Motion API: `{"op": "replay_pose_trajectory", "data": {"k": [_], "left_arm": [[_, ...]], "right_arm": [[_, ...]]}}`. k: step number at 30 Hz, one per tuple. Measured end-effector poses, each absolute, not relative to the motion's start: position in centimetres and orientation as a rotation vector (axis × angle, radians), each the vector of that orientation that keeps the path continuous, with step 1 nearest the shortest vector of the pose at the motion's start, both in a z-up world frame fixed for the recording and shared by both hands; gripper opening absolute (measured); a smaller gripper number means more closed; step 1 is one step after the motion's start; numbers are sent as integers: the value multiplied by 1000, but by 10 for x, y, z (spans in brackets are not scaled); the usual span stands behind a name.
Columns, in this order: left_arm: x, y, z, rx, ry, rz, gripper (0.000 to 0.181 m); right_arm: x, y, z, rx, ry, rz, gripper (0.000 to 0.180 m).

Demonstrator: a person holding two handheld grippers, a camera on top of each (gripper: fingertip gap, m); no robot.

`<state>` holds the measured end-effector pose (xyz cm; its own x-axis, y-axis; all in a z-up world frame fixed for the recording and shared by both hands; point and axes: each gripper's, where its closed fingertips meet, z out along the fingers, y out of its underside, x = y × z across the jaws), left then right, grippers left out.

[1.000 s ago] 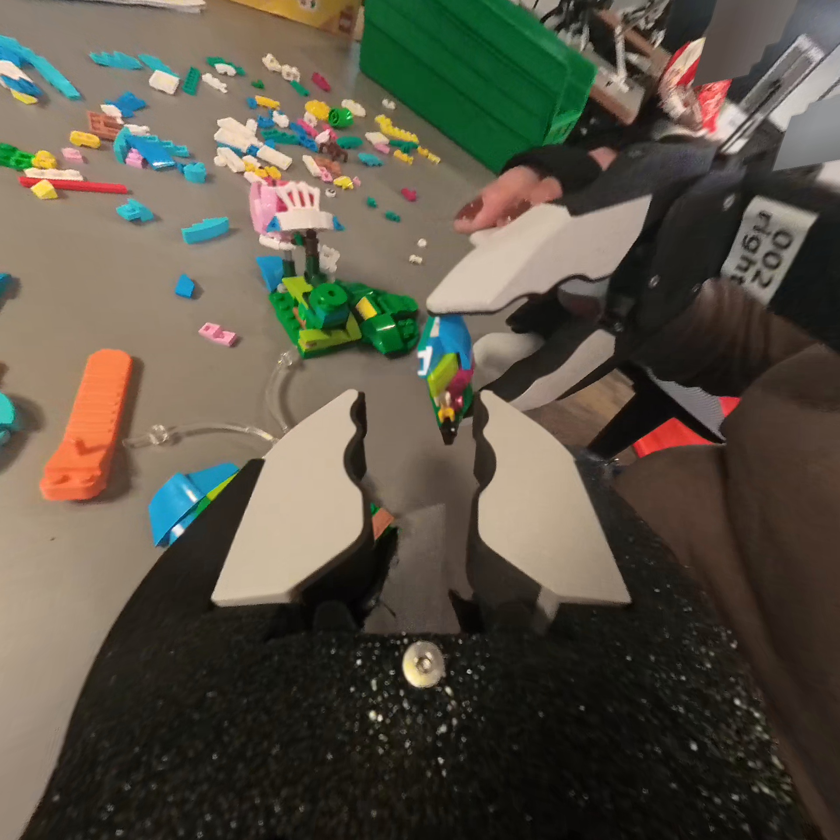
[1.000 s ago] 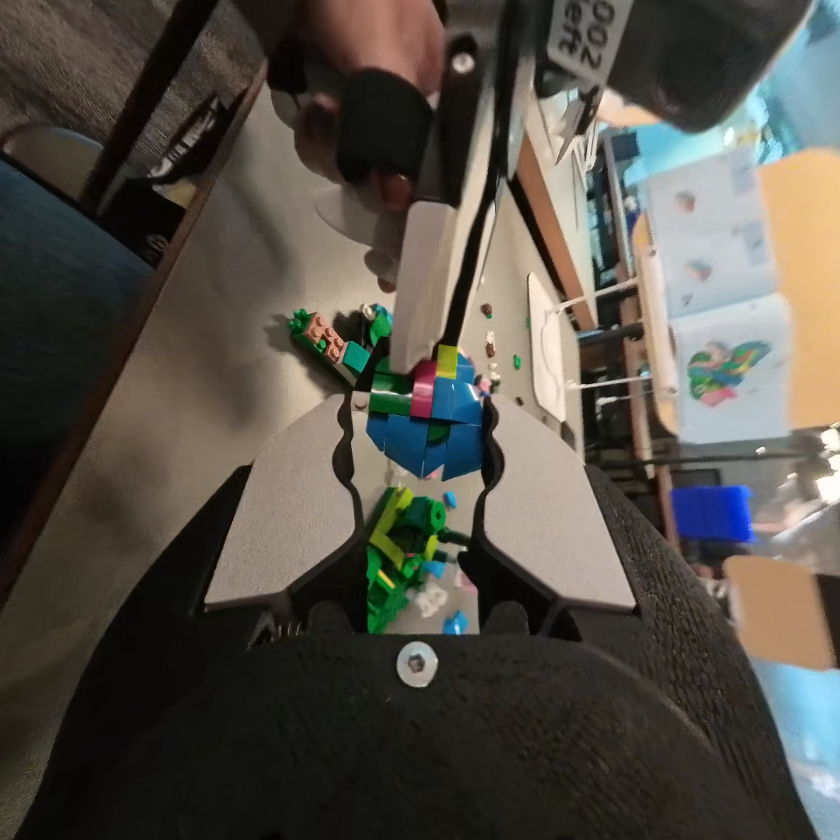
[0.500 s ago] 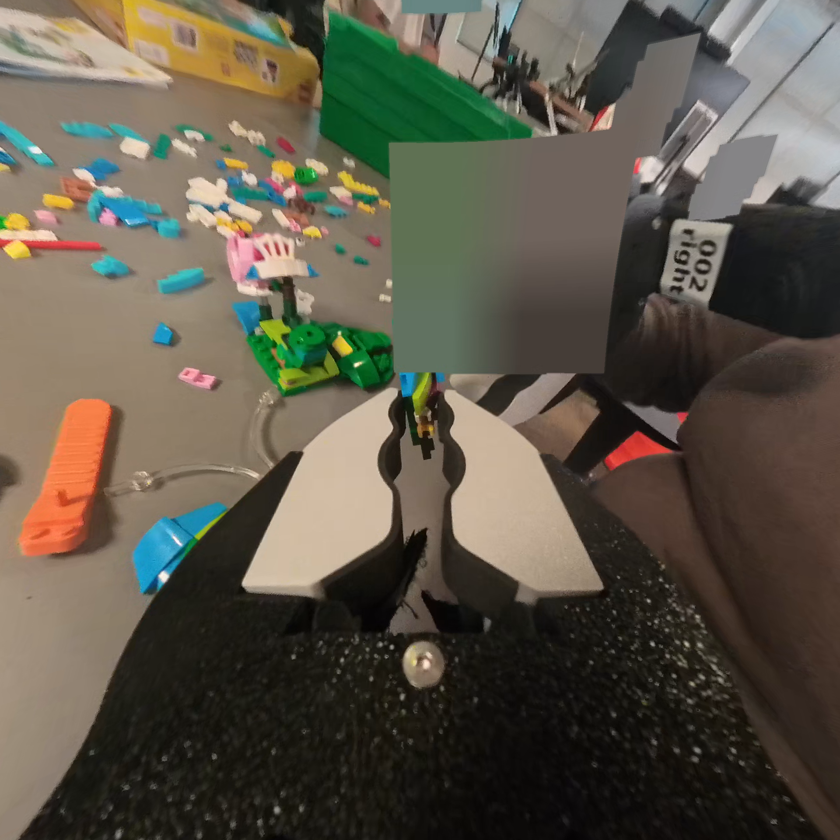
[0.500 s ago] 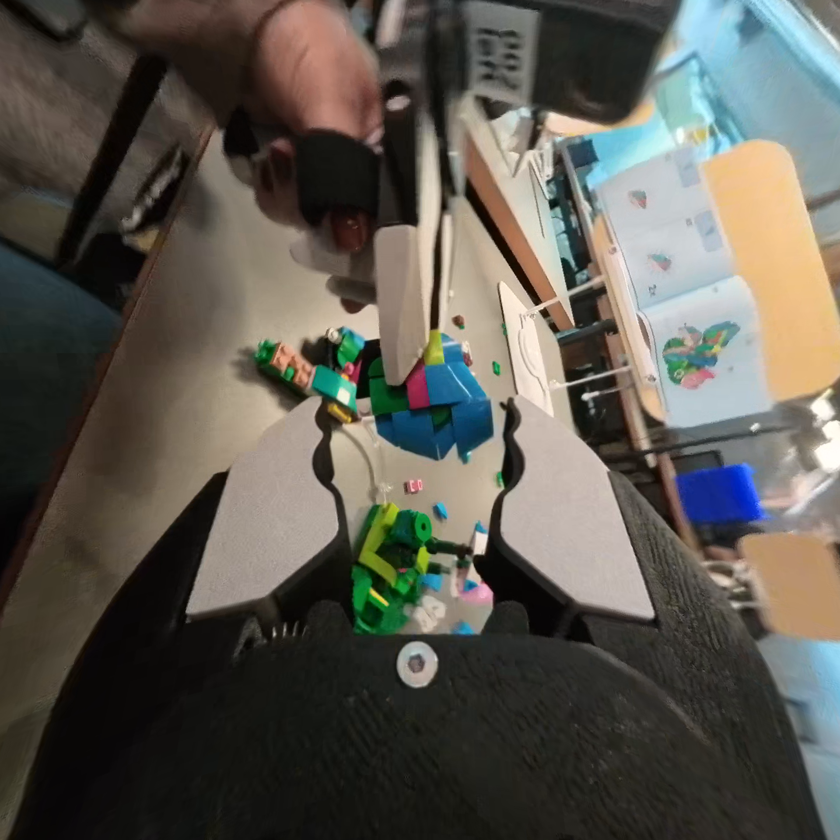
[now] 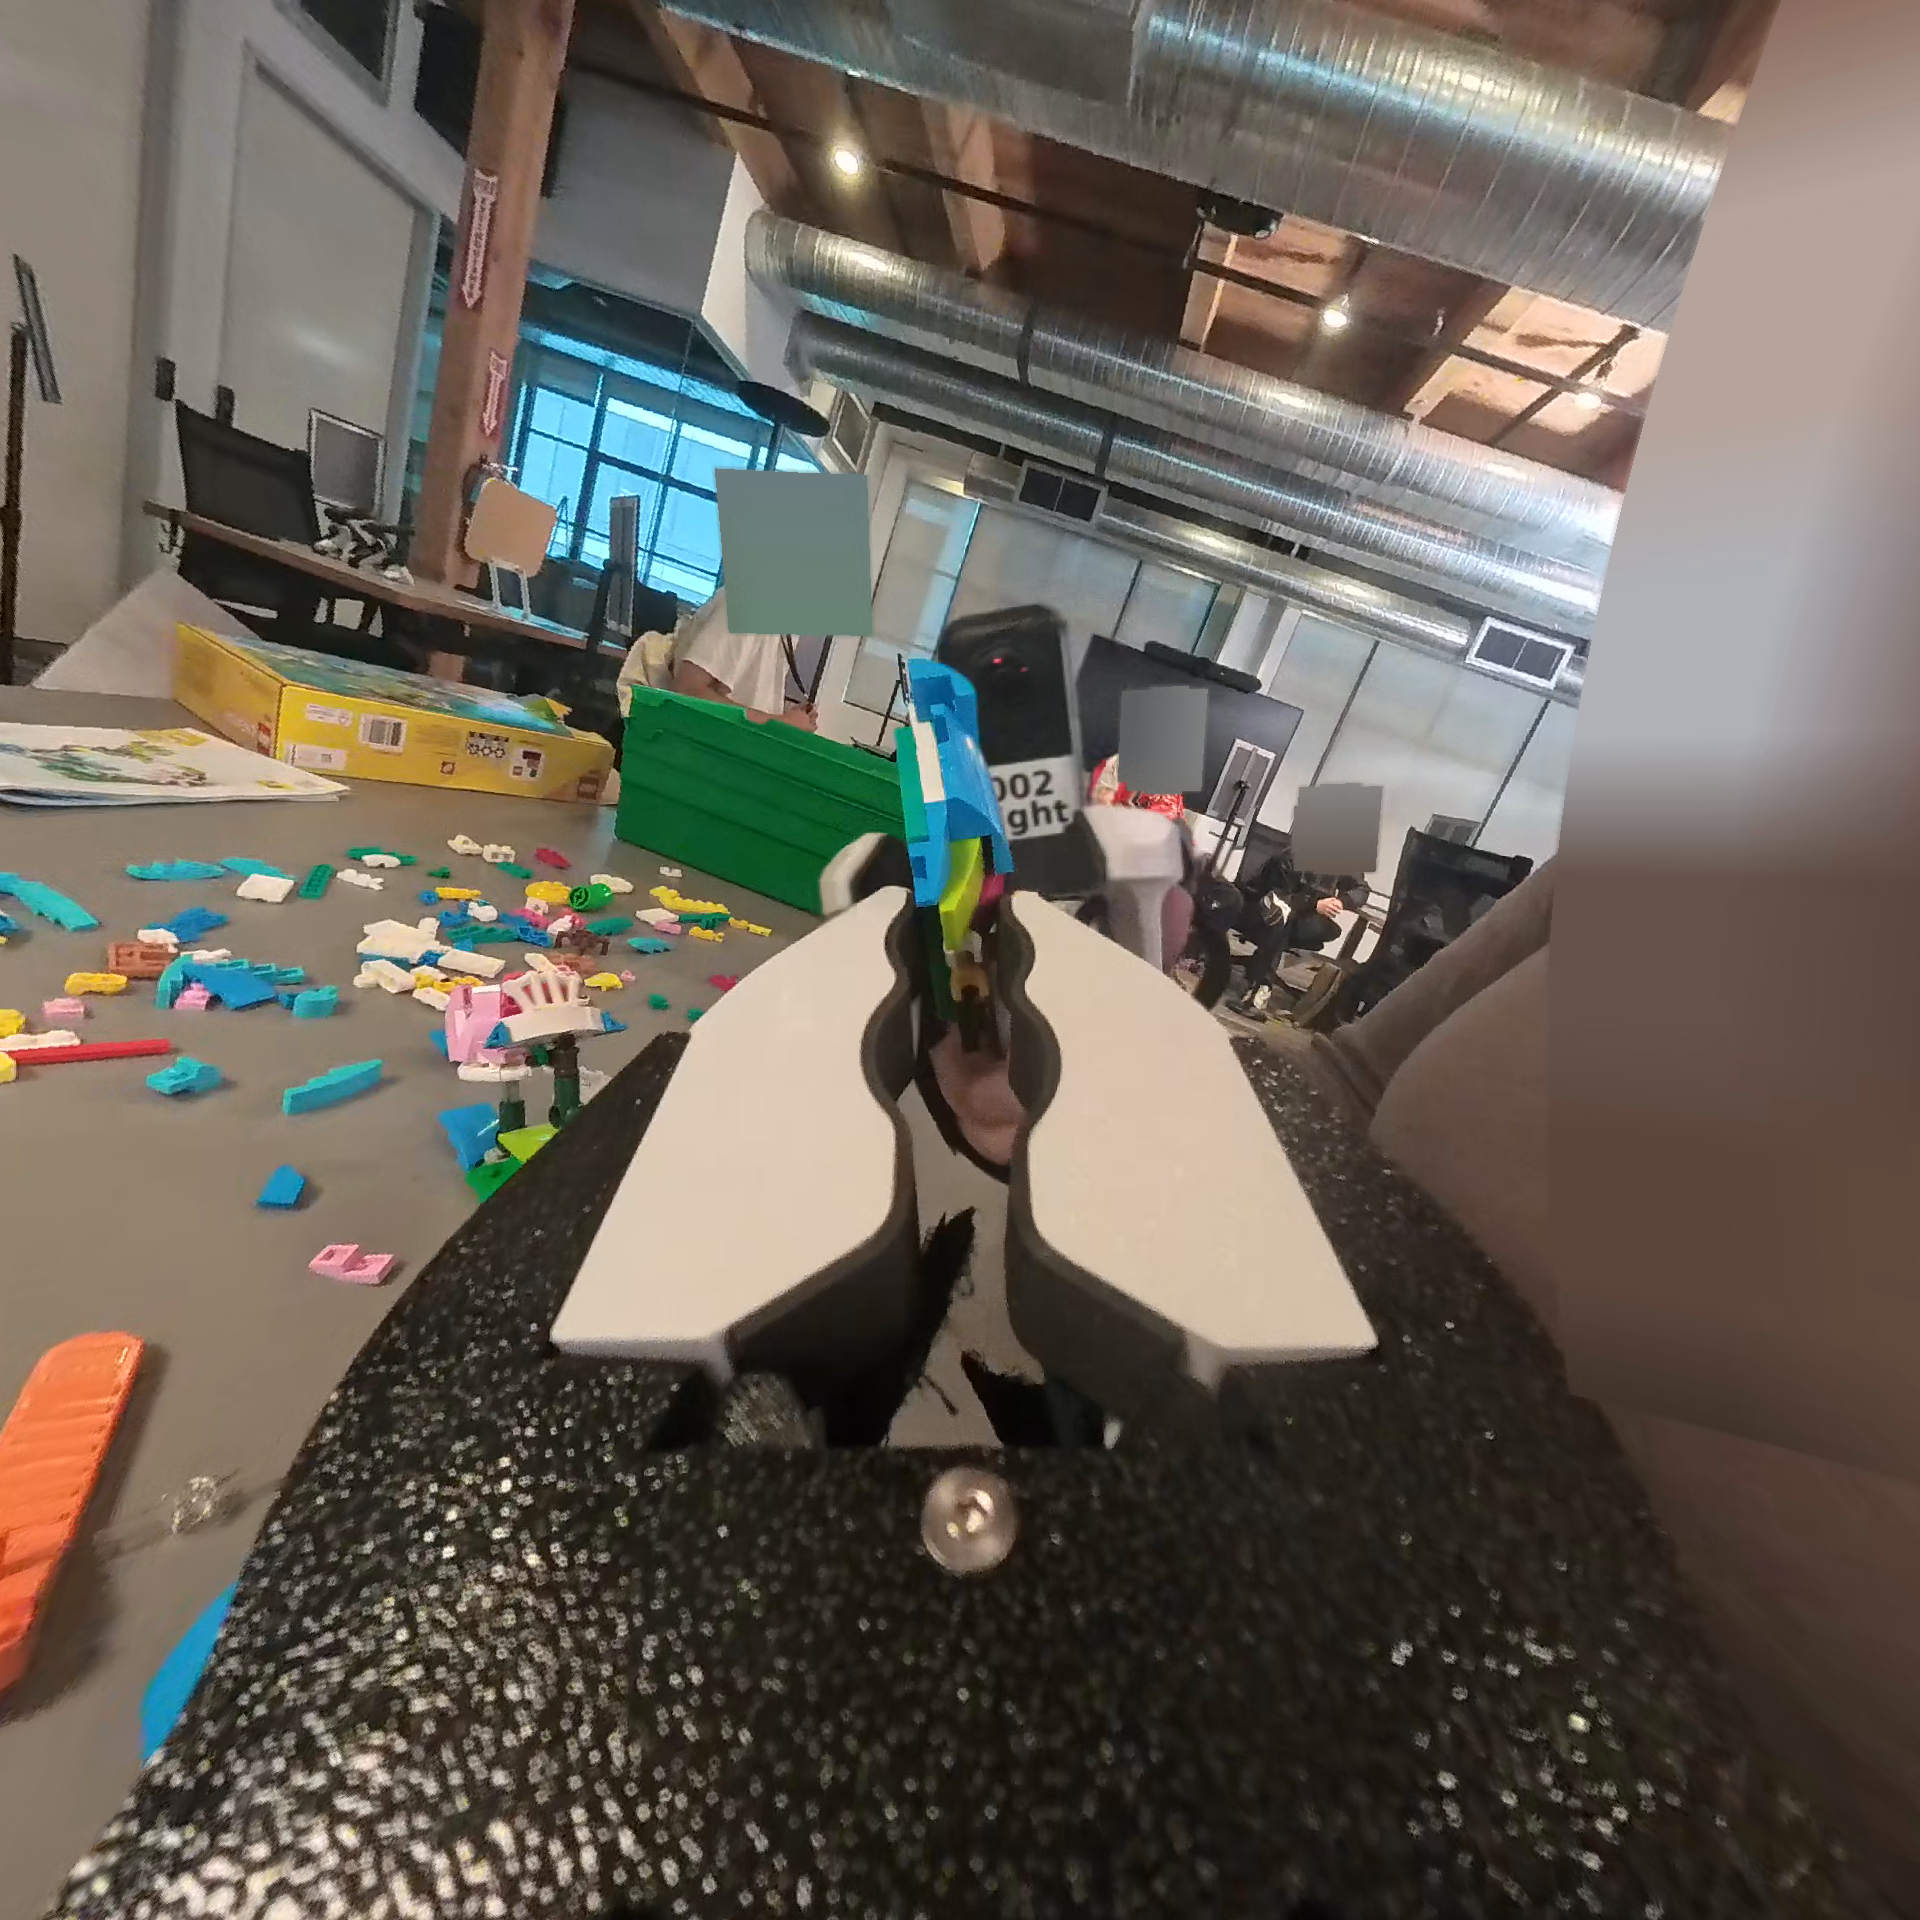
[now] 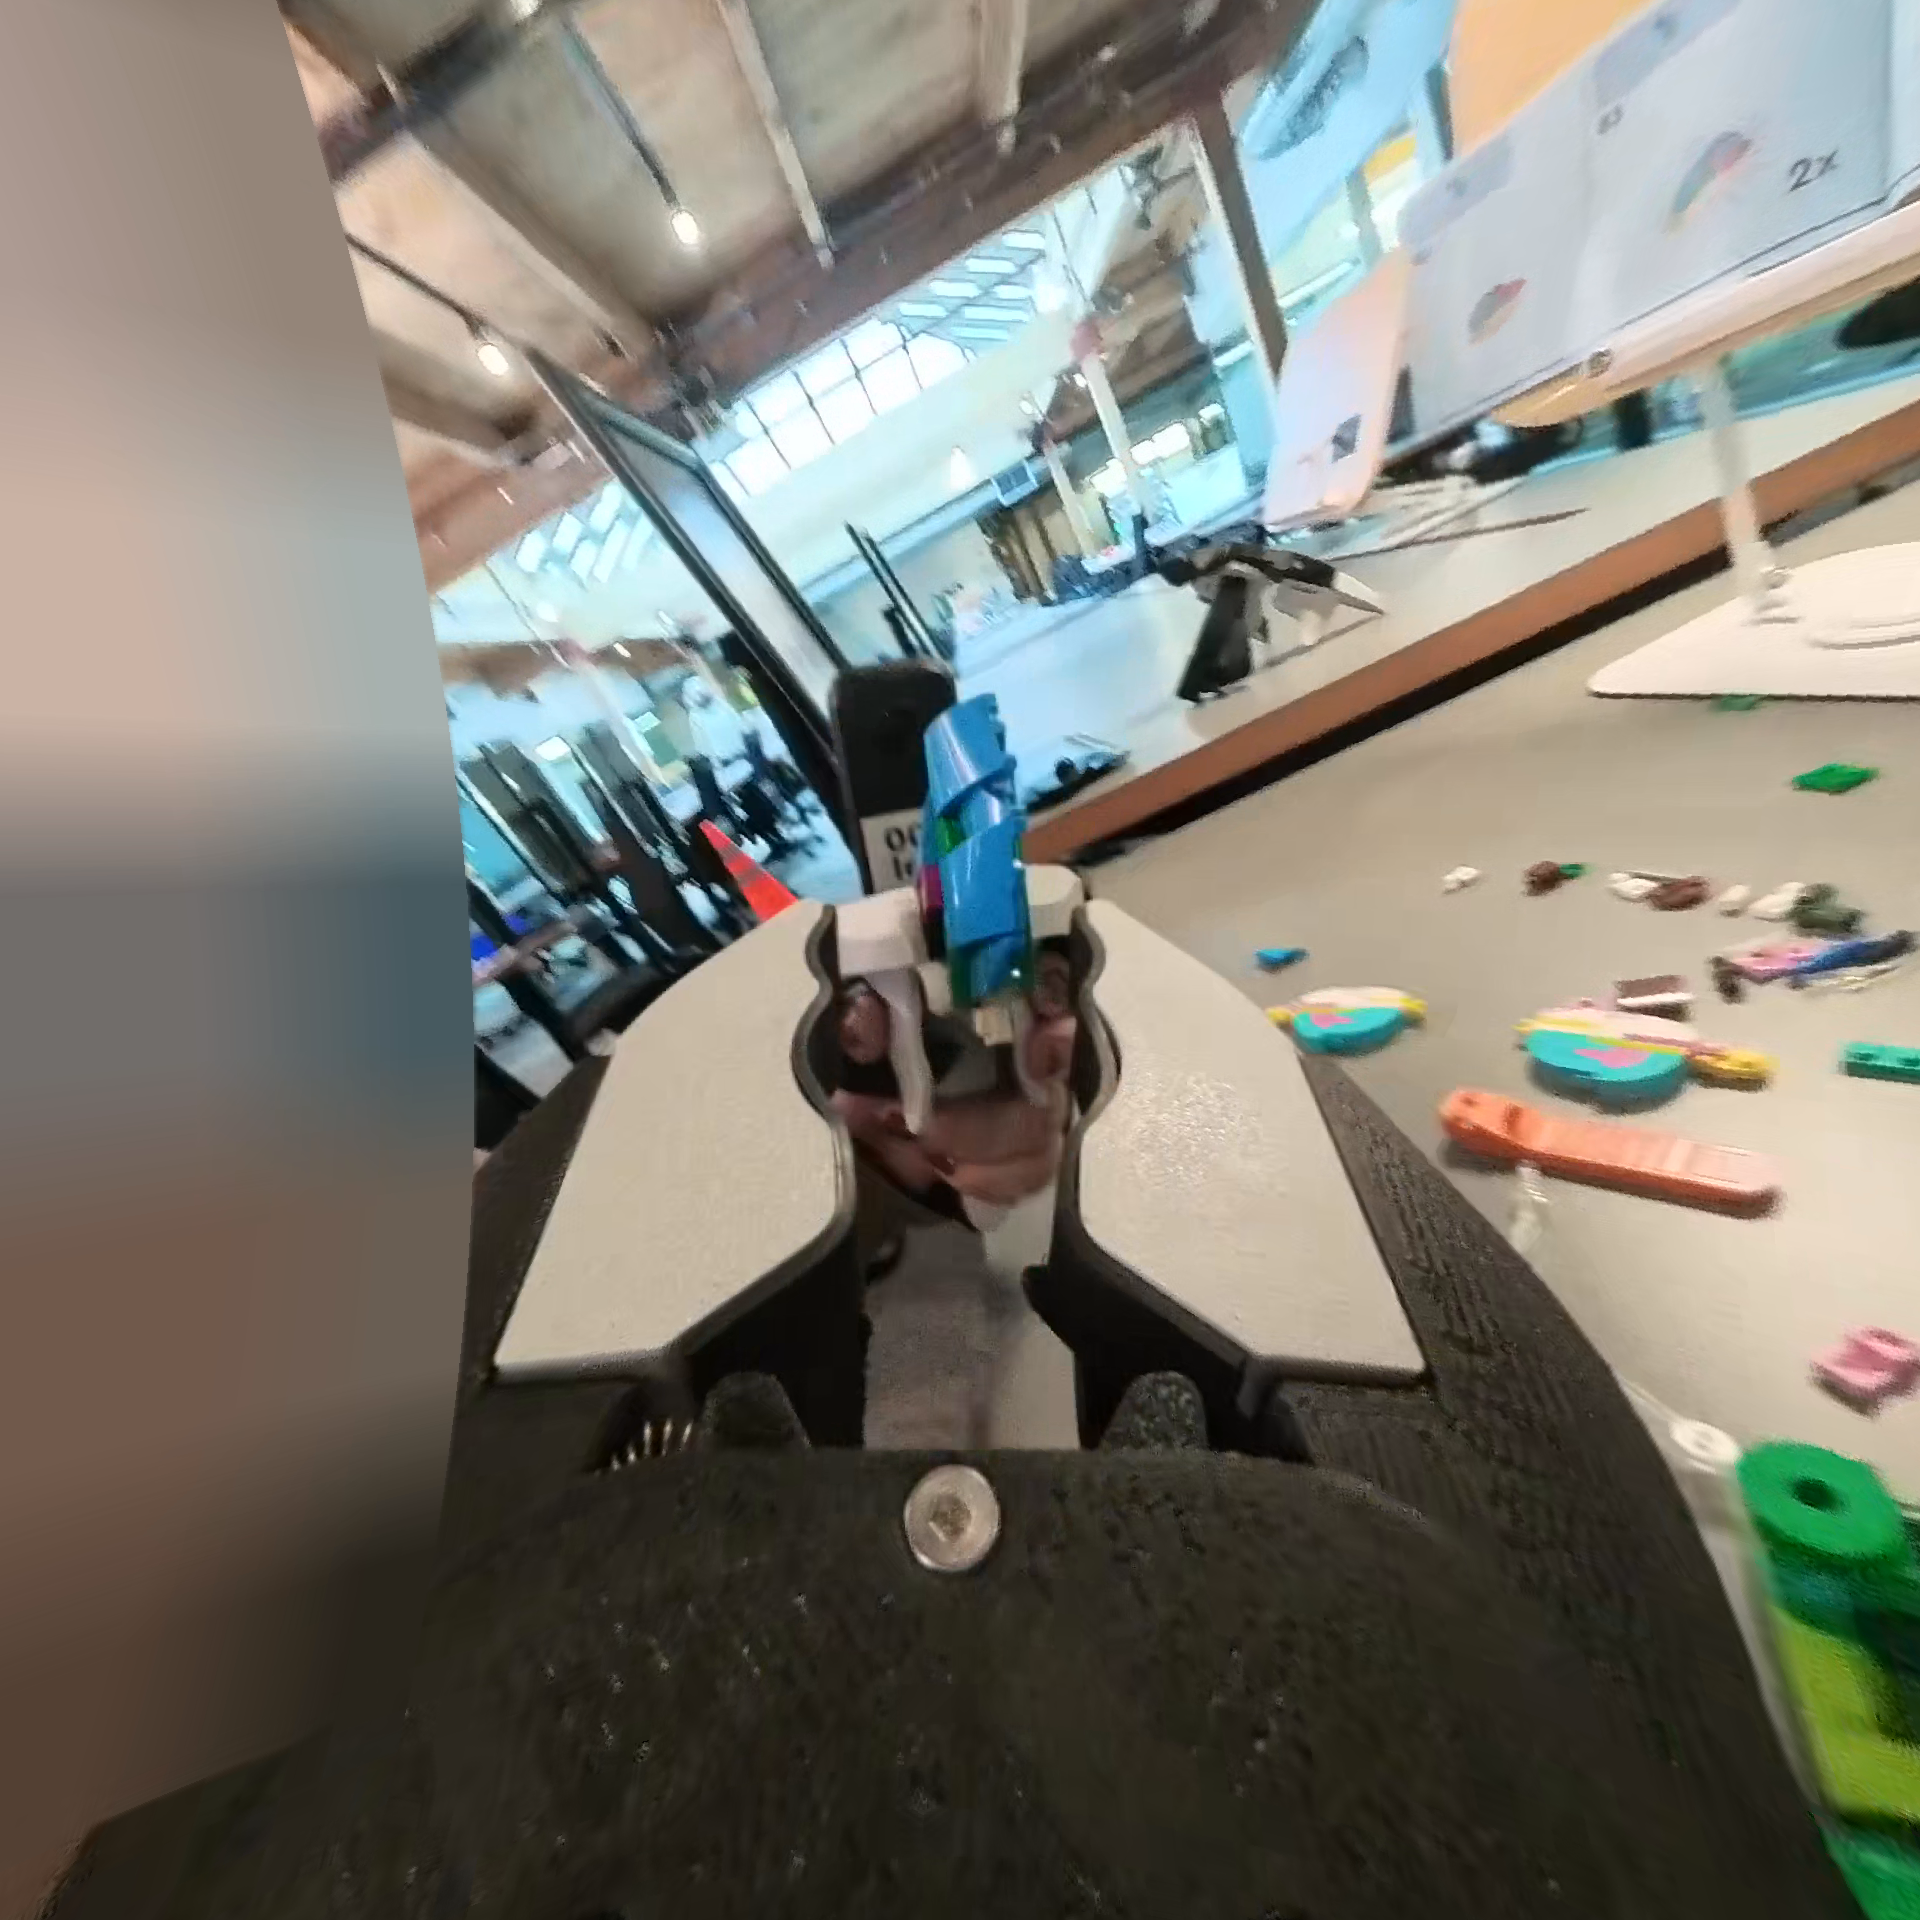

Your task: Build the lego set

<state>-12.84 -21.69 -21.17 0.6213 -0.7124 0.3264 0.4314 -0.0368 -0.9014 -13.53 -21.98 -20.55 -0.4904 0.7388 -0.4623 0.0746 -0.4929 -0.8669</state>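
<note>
A small lego assembly [image 5: 945,790], mostly blue with green, lime and pink parts, stands upright in the air above the grey table [image 5: 156,1195]. My left gripper [image 5: 956,914] is shut on its lower end. In the right wrist view the assembly [image 6: 977,883] shows edge-on, pinched between the left gripper's white fingers [image 6: 873,940]. My right gripper [image 6: 956,925] is open and faces the left one head-on. Its jaws stand on either side of the assembly and the left fingertips. The right gripper's body [image 5: 1013,727] shows just behind the assembly.
Several loose bricks [image 5: 416,935] lie scattered on the table, with a pink-and-white flower build [image 5: 530,1013], an orange brick separator [image 5: 52,1455] [image 6: 1600,1148], a green crate [image 5: 748,800], a yellow box [image 5: 384,717] and a booklet [image 5: 135,764]. A green build [image 6: 1829,1558] sits at lower right. My left and right fingertips are right by each other. Both grippers' tips are roughly 20 centimetres from the orange brick separator [image 6: 1600,1148].
The left gripper closed on the assembly and the right gripper let go of it and opened. Both grippers then rose and tilted from looking down at the table to level.
</note>
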Motion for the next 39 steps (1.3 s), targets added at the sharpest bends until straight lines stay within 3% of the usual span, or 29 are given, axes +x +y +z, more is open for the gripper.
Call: {"op": "replay_pose_trajectory", "data": {"k": [3,12,15,18,23,26,39], "left_arm": [[-126,-217,-211,-1305,271,-944,13],[-119,-214,-215,-1359,287,-897,14],[-119,-215,-219,-1385,290,-918,30],[-124,-213,-219,-1370,264,-915,22],[-117,-210,-226,-1422,274,-936,25],[-112,-210,-229,-1430,300,-928,9],[-114,-212,-218,-1314,256,-919,7]], "right_arm": [[-137,-220,-201,-1250,-1171,2148,28],[-138,-216,-202,-1260,-1114,2222,17],[-136,-205,-199,-1261,-1069,2207,16],[-133,-199,-198,-1265,-1056,2209,15],[-133,-204,-201,-1265,-1113,2194,16],[-133,-208,-202,-1254,-1146,2191,16],[-132,-218,-194,-1176,-1239,2113,17]]}}
